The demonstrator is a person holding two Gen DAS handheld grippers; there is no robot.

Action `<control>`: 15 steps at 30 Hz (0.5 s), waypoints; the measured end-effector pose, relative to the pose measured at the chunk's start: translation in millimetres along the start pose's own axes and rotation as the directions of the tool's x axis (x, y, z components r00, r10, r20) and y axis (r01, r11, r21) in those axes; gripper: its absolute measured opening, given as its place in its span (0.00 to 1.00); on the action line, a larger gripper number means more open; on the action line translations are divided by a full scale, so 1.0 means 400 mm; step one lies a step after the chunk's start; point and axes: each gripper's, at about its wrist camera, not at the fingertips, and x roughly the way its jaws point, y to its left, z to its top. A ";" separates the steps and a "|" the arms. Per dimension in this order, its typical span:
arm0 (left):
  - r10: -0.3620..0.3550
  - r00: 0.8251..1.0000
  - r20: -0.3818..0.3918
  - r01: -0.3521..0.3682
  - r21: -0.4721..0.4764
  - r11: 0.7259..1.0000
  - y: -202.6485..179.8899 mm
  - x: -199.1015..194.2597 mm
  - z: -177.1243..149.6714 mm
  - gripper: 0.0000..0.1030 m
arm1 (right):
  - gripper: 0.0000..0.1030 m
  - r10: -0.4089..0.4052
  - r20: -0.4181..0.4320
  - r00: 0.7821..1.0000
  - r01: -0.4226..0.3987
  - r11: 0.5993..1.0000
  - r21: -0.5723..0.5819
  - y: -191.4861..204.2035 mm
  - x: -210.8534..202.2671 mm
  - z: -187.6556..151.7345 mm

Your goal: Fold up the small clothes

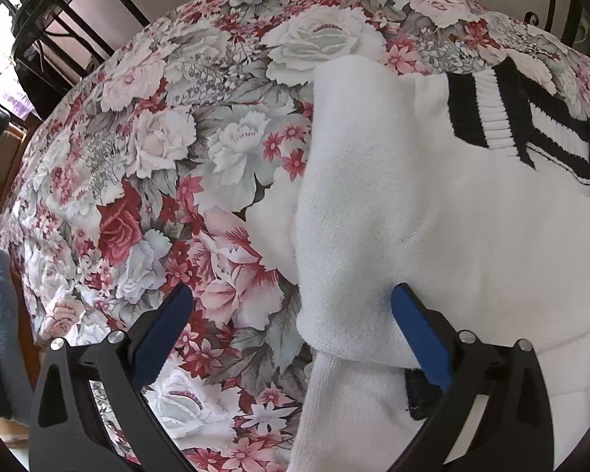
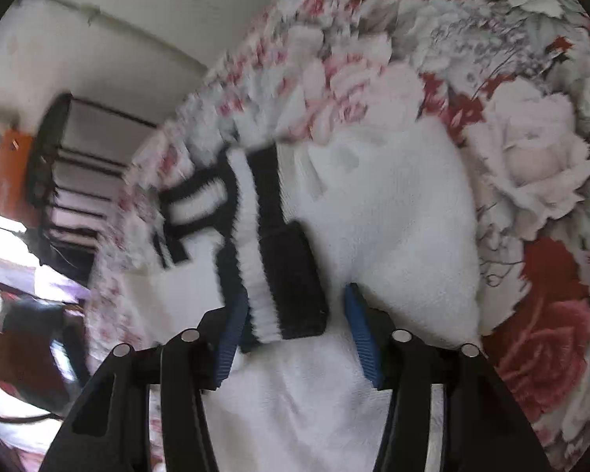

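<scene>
White socks (image 1: 432, 212) with black-striped ribbed cuffs (image 1: 507, 118) lie on the bed's floral bedspread (image 1: 157, 165), partly doubled over; one sock's white foot overlaps another layer at the near edge. In the right wrist view the striped cuff (image 2: 271, 259) is folded back toward the camera and sits between the right tool's (image 2: 295, 330) blue pads (image 2: 360, 334).

Left tool (image 1: 291, 334): fingers wide apart, holding nothing. One blue pad (image 1: 417, 334) rests on or just over the white fabric, the other (image 1: 165, 330) is over bare bedspread, just beside the sock's edge.

Right tool: jaws apart with the cuff end lying in the gap. The view is motion-blurred, so whether the pads touch the cuff is hard to say; it looks like no real clamp.

Step in hand, my read: bringing the cuff over the foot to finish the fold, or letting it go after laying it down.

To do it well:
- lay the cuff flat and square on the white foot, edges lined up, no twist in the ribbing
- left tool should pin the lower layer near the fold so it doesn't drag
- lift the open right tool straight away so a pad doesn't snag the knit and undo the fold

Risk: soft bedspread bunches under the socks, and the knit clings to pads.

Metal bed frame (image 1: 82, 11) and wall behind.
</scene>
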 end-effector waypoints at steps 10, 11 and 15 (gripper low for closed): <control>-0.084 0.996 0.038 0.085 -0.043 0.995 -0.003 -0.018 0.031 0.96 | 0.11 -0.143 0.130 0.981 0.145 0.989 -0.005 0.013 -0.107 -0.015; -0.066 0.997 0.045 0.068 -0.026 0.997 -0.011 -0.022 0.031 0.96 | 0.11 -0.164 0.132 0.978 0.164 0.986 0.013 0.002 -0.106 -0.017; -0.029 0.999 0.015 0.029 0.038 0.999 -0.036 -0.004 0.013 0.96 | 0.11 -0.220 0.103 0.970 0.214 0.975 0.061 -0.039 -0.081 -0.026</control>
